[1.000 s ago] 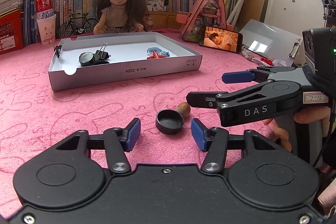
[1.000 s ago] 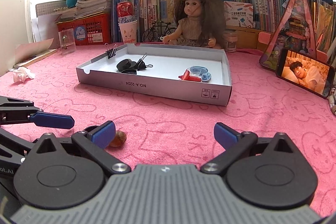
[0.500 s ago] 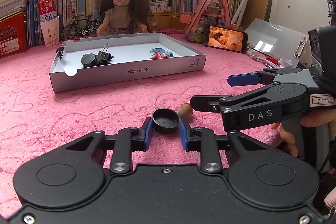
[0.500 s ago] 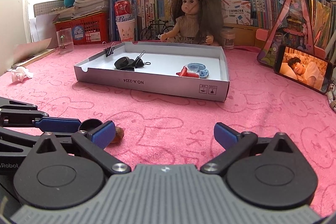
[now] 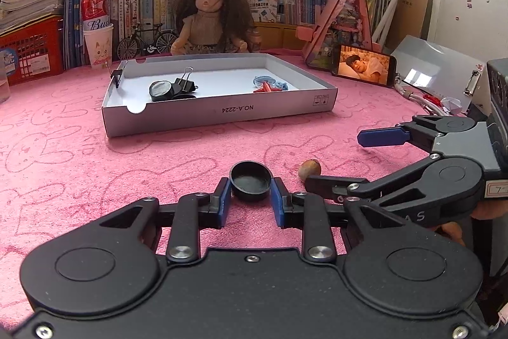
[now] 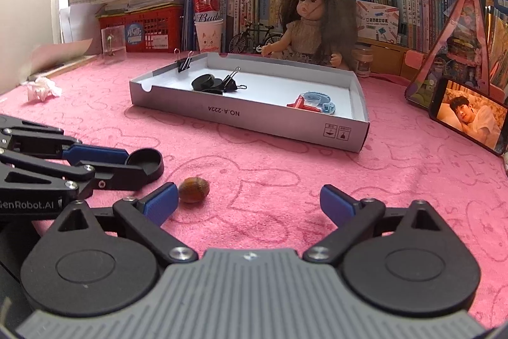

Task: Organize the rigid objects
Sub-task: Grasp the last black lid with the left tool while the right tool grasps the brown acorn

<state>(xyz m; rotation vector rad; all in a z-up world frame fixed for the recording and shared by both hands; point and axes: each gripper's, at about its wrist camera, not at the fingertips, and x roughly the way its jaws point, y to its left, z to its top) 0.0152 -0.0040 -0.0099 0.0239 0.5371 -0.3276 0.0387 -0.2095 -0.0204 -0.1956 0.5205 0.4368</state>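
My left gripper (image 5: 250,196) is shut on a black round cap (image 5: 250,184) and holds it just above the pink cloth; the cap also shows in the right wrist view (image 6: 146,162). A small brown nut (image 5: 309,169) lies on the cloth right of the cap, and beside my right gripper's left fingertip (image 6: 160,205) in the right wrist view (image 6: 193,193). My right gripper (image 6: 247,207) is open and empty. A white shallow box (image 5: 219,111) farther back holds black caps, binder clips (image 5: 185,83) and red and blue pieces (image 5: 270,84).
A doll (image 5: 209,18) sits behind the box before a wall of books. A phone (image 5: 363,69) leans at the right with cables near it. A red basket (image 5: 28,50) and a paper cup (image 5: 98,45) stand at the left. Crumpled paper (image 6: 43,88) lies far left.
My left gripper moved forward and closed on the black cap, then raised it slightly. My right gripper came closer to the nut and stayed open.
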